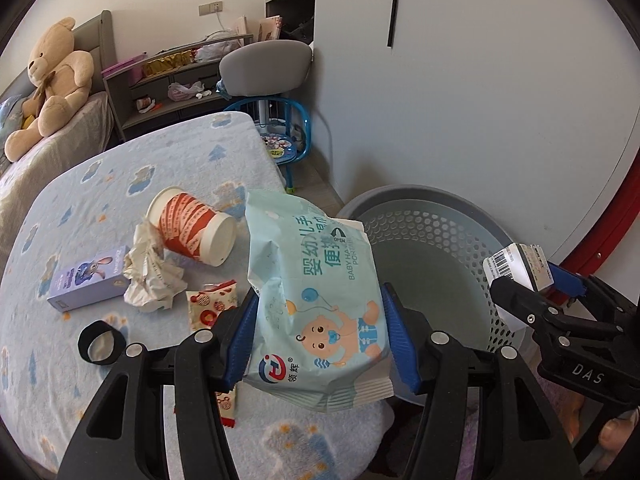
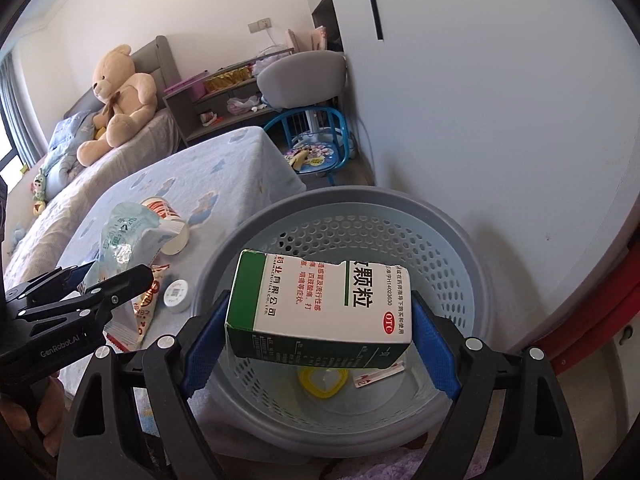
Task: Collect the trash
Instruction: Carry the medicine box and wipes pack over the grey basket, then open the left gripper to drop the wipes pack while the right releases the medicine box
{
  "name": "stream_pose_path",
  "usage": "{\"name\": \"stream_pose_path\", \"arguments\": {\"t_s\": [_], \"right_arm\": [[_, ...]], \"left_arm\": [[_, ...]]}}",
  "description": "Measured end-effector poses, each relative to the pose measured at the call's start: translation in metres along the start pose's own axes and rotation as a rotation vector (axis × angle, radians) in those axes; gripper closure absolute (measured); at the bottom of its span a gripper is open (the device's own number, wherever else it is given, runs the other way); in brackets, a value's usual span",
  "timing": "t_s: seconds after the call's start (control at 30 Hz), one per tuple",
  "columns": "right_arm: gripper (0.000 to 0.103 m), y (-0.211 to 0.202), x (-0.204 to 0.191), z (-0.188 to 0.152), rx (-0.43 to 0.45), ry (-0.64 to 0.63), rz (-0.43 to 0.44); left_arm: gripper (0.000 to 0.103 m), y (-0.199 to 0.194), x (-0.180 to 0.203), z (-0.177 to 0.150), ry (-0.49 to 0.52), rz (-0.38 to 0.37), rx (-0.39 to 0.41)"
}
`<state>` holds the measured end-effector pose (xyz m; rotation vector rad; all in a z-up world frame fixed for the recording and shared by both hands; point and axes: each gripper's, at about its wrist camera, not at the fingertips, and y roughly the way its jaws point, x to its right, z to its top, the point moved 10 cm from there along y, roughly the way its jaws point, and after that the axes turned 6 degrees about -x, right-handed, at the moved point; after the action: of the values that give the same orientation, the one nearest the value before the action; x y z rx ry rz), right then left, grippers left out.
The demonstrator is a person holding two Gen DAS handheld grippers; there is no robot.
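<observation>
Left gripper (image 1: 320,328), seen along its own fingers: the blue pads pinch a pale-blue pack of baby wipes (image 1: 316,292) by its two long edges; the pack is lifted off the bed, its far end reaching toward the basket rim. Right gripper (image 2: 320,320): jaws spread wide but pressed on both ends of a green-and-white medicine box (image 2: 324,304), held level directly above the basket opening.

Basket (image 2: 448,248): round, grey rim, perforated pale wall, standing on the floor just beside the bed corner & near the white wall. At its bottom lie a yellow ring-shaped item (image 2: 320,384) and a small red-and-white scrap (image 2: 380,374).

Bed cover (image 1: 120,184), blue w/ cartoon print, carries the remaining trash: a red-and-white paper cup (image 1: 192,230) on its side, crumpled paper (image 1: 152,276) touching the cup, a purple carton (image 1: 90,278) left of the paper, a red-patterned snack wrapper (image 1: 210,304) near the left jaw, and a black ring (image 1: 100,342).

Background: teddy bear (image 1: 52,80) on the second bed, grey shelf unit (image 1: 176,80), blue child's chair (image 1: 280,136).
</observation>
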<state>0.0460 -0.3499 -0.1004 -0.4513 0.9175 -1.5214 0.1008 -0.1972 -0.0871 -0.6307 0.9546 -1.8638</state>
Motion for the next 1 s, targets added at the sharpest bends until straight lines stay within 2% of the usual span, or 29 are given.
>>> {"name": "stream_pose_path", "arguments": {"t_s": [0.27, 0.5, 1.0], "right_arm": [[0.021, 0.012, 0.02, 0.0, -0.023, 0.017, -0.044], [0.021, 0.019, 0.032, -0.002, -0.032, 0.009, -0.094], [0.02, 0.019, 0.044, -0.003, -0.03, 0.049, -0.094]], "left_arm": [[0.046, 0.019, 0.024, 0.006, 0.03, -0.004, -0.027], [0.046, 0.03, 0.03, 0.011, 0.034, 0.003, -0.043], [0.046, 0.053, 0.042, 0.007, 0.05, -0.02, -0.081]]}}
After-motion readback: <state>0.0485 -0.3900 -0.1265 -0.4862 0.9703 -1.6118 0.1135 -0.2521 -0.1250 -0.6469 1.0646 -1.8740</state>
